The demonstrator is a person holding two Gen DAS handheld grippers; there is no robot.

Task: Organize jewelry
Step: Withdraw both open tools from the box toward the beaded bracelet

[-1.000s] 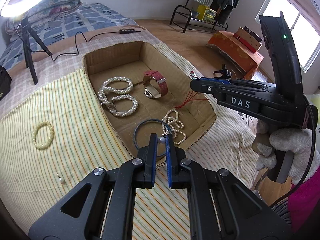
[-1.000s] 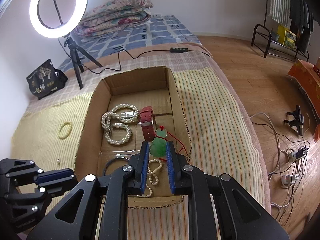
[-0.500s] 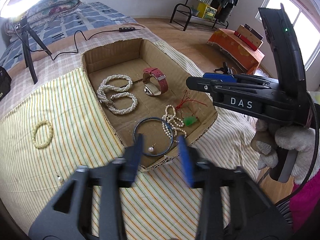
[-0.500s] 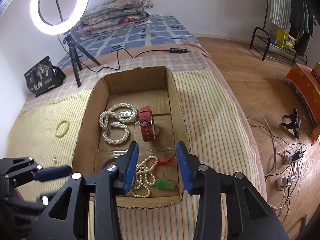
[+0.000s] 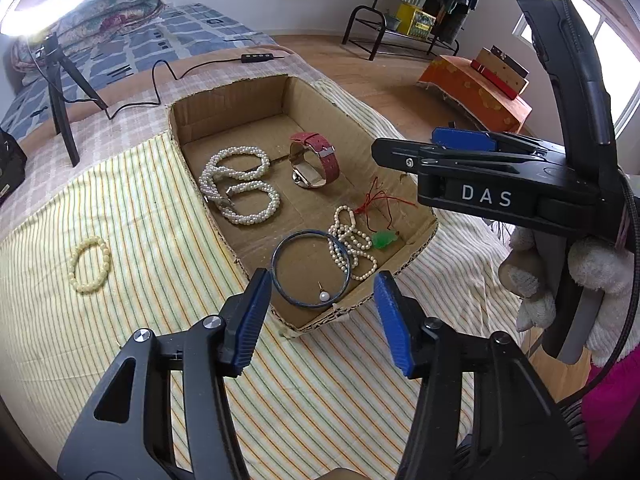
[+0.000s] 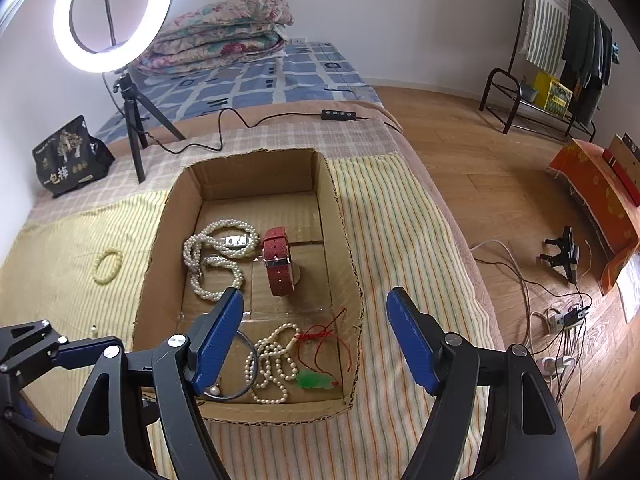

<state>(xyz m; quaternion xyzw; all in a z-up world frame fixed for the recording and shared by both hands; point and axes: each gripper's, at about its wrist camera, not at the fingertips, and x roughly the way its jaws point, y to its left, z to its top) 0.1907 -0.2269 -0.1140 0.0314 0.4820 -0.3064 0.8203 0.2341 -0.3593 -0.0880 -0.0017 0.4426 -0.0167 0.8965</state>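
Observation:
A cardboard box [image 5: 416,242] [image 6: 160,256] lies on the striped bed cover. In it are a thick pearl necklace [image 5: 240,190] [image 6: 212,256], a red watch [image 5: 316,156] [image 6: 278,260], a thin pearl string [image 5: 352,244] [image 6: 276,364], a blue bangle [image 5: 310,268] [image 6: 244,364], a pearl earring [image 5: 324,296] and a green pendant on red cord [image 5: 384,238] [image 6: 316,380]. A yellowish bead bracelet [image 5: 90,266] [image 6: 107,266] and a small pearl [image 6: 93,330] lie on the cover left of the box. My left gripper [image 5: 320,312] is open and empty above the box's near edge. My right gripper [image 6: 316,336] is open and empty above the box.
A ring light on a tripod [image 6: 114,12] stands behind the box with its cable [image 6: 224,132] across the bed. A black bag [image 6: 70,158] sits at the far left. Folded quilts [image 6: 216,44] lie at the back. The bed edge drops to a wood floor [image 6: 500,184] on the right.
Both grippers opened and drew back. The left let the pearl earring fall inside the bangle. The right let the green pendant drop into the box's near corner.

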